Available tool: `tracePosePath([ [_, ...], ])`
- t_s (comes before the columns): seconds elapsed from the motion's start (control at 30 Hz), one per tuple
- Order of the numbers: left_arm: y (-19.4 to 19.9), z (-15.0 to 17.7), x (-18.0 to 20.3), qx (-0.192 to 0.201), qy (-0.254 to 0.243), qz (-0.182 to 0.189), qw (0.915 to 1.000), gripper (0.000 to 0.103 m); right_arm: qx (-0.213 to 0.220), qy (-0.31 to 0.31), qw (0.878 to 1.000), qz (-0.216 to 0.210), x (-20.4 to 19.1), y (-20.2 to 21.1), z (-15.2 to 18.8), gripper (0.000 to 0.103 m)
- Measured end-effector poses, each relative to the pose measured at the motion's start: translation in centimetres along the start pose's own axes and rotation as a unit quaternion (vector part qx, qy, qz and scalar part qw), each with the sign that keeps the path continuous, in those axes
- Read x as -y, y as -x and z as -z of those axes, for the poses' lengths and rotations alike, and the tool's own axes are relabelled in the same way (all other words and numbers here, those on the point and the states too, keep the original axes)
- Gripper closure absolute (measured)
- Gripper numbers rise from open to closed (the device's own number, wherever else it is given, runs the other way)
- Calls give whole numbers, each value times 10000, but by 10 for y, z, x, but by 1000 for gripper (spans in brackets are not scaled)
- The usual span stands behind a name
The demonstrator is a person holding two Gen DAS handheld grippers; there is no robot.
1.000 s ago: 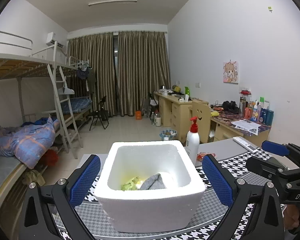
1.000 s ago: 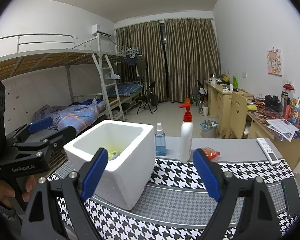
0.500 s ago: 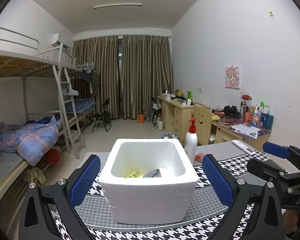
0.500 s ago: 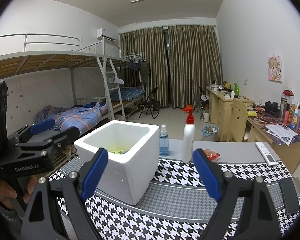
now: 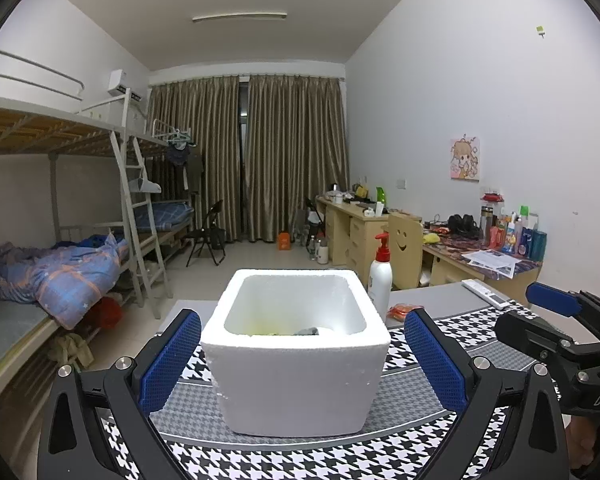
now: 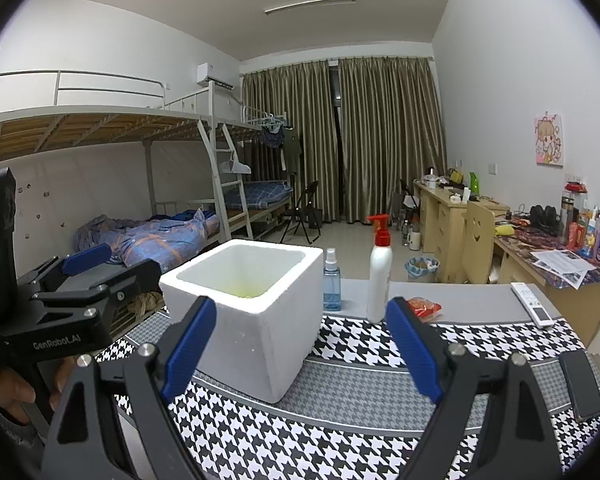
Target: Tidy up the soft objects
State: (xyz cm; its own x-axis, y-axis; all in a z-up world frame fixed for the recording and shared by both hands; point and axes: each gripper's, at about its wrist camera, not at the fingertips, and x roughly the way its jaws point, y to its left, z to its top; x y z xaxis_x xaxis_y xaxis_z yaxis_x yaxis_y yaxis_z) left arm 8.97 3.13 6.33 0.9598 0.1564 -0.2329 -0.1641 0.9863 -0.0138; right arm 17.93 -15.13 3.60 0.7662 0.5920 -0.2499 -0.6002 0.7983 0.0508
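Observation:
A white foam box (image 5: 296, 364) stands on the houndstooth cloth, straight ahead of my left gripper (image 5: 302, 360), which is open and empty with its blue pads to either side of the box. Inside the box I see a grey soft thing (image 5: 310, 331) and something yellow-green (image 5: 266, 327) low down, mostly hidden by the wall. In the right wrist view the foam box (image 6: 252, 312) sits left of centre, and my right gripper (image 6: 300, 348) is open and empty behind it. The right gripper (image 5: 556, 320) shows at the right of the left wrist view.
A white pump bottle (image 6: 380, 276), a blue spray bottle (image 6: 331, 280) and a red packet (image 6: 423, 306) stand behind the box. A remote (image 6: 532, 310) and a dark phone (image 6: 580, 384) lie at the right. The table's (image 6: 360, 432) far edge drops to the floor.
Both grippers have dropped lower and levelled out, so the box's inside is seen less from above and its contents are more hidden. Both stay open.

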Motion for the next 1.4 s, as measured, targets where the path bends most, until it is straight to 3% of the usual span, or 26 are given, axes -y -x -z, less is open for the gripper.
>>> tracePosePath([
  [0.83,20,29,8,249,-131,-105,9995,1,38,-100,9999,117,3,5,33,13],
  [1.4,19,36,9,107,-70,-43,9999,1,-28,-217,9996,186,7,7,44,13],
])
